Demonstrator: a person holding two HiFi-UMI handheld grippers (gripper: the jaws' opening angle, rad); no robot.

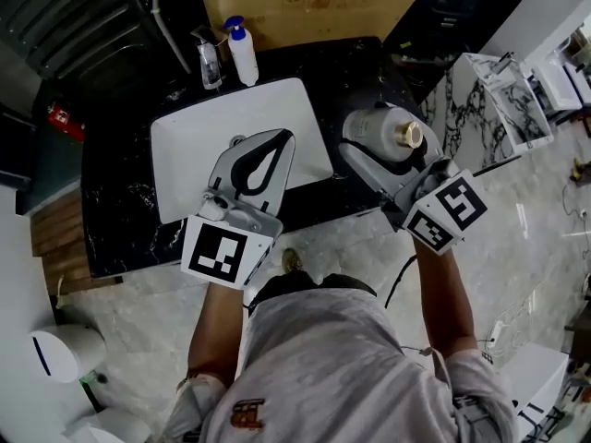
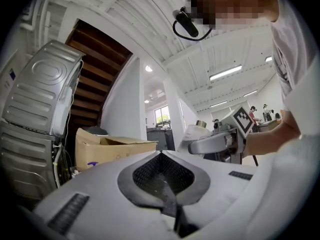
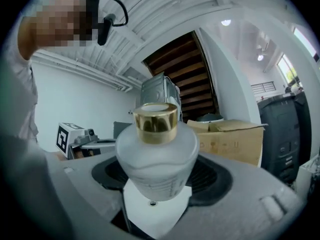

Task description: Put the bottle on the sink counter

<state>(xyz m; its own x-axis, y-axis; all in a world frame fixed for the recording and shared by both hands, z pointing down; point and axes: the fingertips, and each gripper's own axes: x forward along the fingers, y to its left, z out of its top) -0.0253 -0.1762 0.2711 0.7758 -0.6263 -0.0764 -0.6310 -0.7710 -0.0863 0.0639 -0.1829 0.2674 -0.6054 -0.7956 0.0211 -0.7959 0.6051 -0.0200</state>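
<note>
Marble floor [image 1: 545, 247], cardboard box [image 1: 305, 3]

A white pump dispenser [image 1: 243, 53] with a blue top and a smaller clear bottle [image 1: 210, 63] stand side by side at the counter's [image 1: 120, 201] back edge, a cardboard box [image 1: 305, 7] behind them.

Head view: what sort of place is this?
Probably a washbasin mock-up in a workshop or lab: a white sink set in a black marbled counter, a pump bottle at its back edge, a cardboard box behind.

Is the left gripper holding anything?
No, the left gripper has its jaws together with nothing between them.
</note>
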